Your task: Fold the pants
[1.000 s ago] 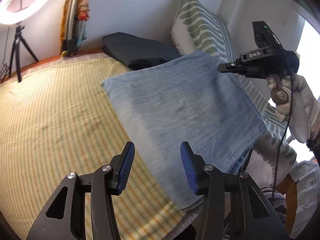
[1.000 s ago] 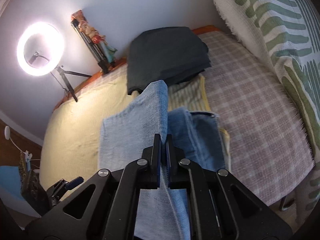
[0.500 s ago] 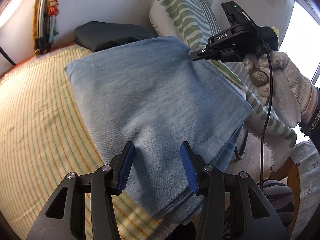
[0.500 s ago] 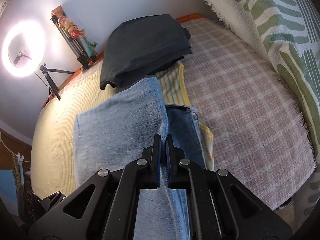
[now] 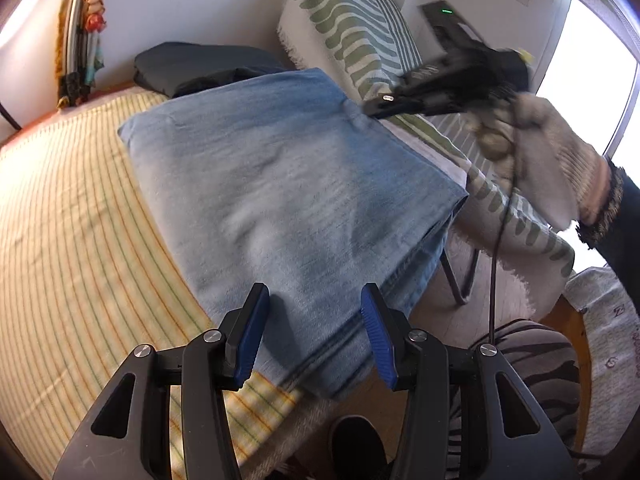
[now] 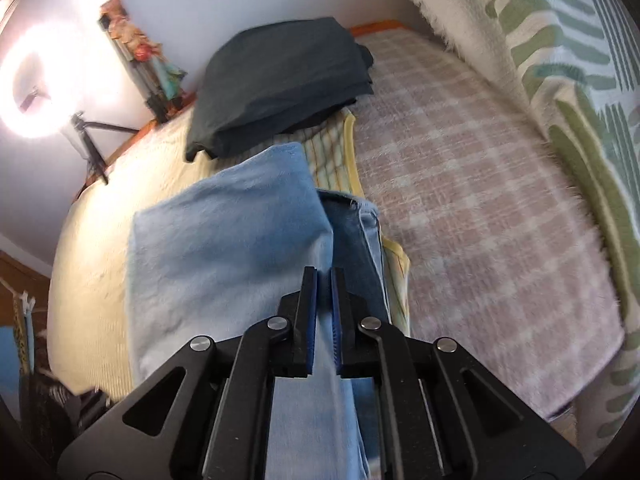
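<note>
Pants of light blue denim (image 5: 288, 200) lie folded over into a thick rectangle near the bed's front edge, on its yellow striped sheet (image 5: 80, 240), so the main fold looks done; releasing and squaring up probably remain. The right gripper (image 6: 324, 280) has just been easing its jaws apart, a thin cloth edge between them, seemingly no longer pinched, while the left gripper (image 5: 314, 320) hovers with jaws open and empty above the near edge. No label or writing is legible; the print on the right gripper's body is blurred.
</note>
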Tool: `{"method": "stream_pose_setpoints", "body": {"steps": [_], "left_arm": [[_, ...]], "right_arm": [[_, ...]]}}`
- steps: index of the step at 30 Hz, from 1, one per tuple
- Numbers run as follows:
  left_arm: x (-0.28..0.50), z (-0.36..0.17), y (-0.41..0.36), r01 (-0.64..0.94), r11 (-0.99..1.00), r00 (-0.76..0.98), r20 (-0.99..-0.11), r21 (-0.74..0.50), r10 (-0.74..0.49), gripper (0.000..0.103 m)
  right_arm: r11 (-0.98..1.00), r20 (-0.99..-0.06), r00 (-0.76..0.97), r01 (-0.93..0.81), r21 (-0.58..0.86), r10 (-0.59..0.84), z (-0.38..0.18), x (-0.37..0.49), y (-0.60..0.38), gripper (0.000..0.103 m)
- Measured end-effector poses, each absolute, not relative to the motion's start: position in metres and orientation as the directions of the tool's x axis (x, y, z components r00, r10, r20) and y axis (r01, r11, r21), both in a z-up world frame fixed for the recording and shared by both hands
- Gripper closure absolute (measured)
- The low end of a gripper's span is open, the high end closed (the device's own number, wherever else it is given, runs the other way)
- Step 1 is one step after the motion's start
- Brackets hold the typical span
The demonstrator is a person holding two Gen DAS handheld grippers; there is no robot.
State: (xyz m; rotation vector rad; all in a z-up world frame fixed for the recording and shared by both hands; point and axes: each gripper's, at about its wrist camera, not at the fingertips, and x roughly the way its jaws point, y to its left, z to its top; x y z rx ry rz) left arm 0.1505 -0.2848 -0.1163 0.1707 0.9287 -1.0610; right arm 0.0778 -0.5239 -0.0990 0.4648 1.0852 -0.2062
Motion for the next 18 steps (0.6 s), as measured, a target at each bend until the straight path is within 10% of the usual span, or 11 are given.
{"method": "stream_pose_setpoints", "body": {"steps": [3,6,18], "left_arm": [[0.167,-0.109,-0.274,0.750,0.544,0.134,-0.720,-0.375,-0.681,0.057],[0.191,-0.104,-0.259,0.672,0.579,0.115,-0.708,-0.461,-0.697,0.051],[0.252,-0.120,-0.261,0.534,0.652,0.060,-0.745,-0.538,-0.664,0.050]], "right_arm": [[0.901,-0.897,0.437,0.364,0.239,0.061,-0.096,0.059,-0.517,0.087],[0.892,-0.898,0.435,0.380,0.247,0.063,-0.098,0.047,-0.522,0.043],[0.860,-0.847,0.478,0.306,0.410,0.234,-0.131,0.072,-0.551,0.038]]}}
